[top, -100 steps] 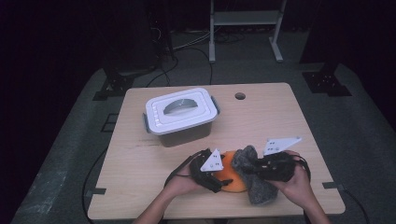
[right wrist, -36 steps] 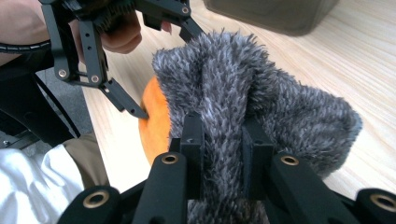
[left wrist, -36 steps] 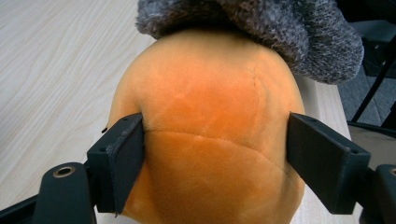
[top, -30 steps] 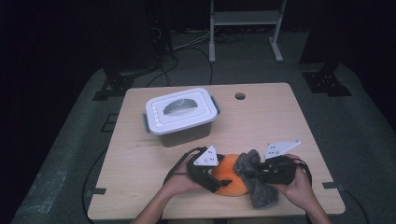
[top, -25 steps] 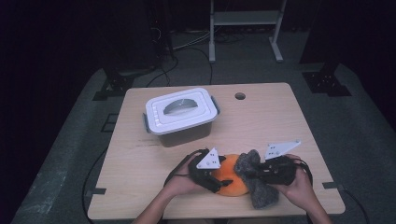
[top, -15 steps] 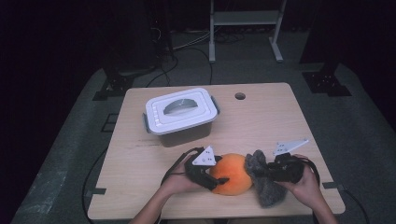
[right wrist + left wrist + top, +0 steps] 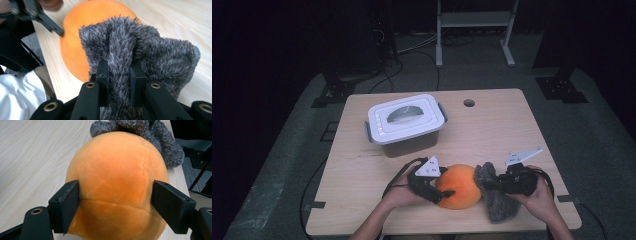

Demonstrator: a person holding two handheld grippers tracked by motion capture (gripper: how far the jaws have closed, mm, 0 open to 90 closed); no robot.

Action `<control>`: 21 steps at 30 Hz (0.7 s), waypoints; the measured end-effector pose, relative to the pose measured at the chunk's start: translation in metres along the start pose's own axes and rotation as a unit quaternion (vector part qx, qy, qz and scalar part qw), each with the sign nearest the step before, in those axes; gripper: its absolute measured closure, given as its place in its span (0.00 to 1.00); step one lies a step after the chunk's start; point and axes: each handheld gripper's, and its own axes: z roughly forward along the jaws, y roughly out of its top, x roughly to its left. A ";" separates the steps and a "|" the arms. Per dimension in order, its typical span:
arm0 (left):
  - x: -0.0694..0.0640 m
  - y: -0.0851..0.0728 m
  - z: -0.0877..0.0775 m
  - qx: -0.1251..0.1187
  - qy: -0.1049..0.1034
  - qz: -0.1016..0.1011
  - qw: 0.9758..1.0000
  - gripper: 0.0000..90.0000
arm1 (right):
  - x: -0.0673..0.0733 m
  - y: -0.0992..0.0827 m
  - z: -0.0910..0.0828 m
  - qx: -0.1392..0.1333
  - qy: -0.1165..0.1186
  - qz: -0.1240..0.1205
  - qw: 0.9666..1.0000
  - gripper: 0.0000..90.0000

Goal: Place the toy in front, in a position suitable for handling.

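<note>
The surface [image 7: 512, 125] carries a lidded white box [image 7: 406, 121] at its far left, unmoved since the earlier frames. Near the front edge lies the orange plush ball [image 7: 458, 186], now lying apart from the grey furry cloth [image 7: 496, 196]; earlier the cloth was draped against the ball, and it now lies to its right, just touching it. The left claw [image 7: 447, 192] straddles the ball; its jaws have just been closing, and the pads [image 7: 70, 205] press on the plush on both sides. The right claw [image 7: 117, 75] is narrow, pinching a fold of the cloth.
</note>
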 end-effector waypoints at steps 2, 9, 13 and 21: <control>0.000 0.000 0.000 0.001 -0.001 -0.002 1.000 0.25 | -0.004 -0.003 -0.001 0.007 -0.010 0.005 1.000 0.81; -0.009 0.006 0.003 0.006 0.002 0.023 1.000 0.25 | 0.012 0.014 -0.012 -0.039 -0.009 -0.017 0.999 0.81; -0.010 0.008 0.002 0.009 -0.003 0.029 1.000 0.23 | 0.023 0.021 -0.005 -0.033 0.000 -0.036 0.999 0.81; -0.006 0.012 0.005 0.017 -0.001 0.008 1.000 0.03 | 0.024 0.011 0.006 0.014 0.018 -0.047 0.999 0.81</control>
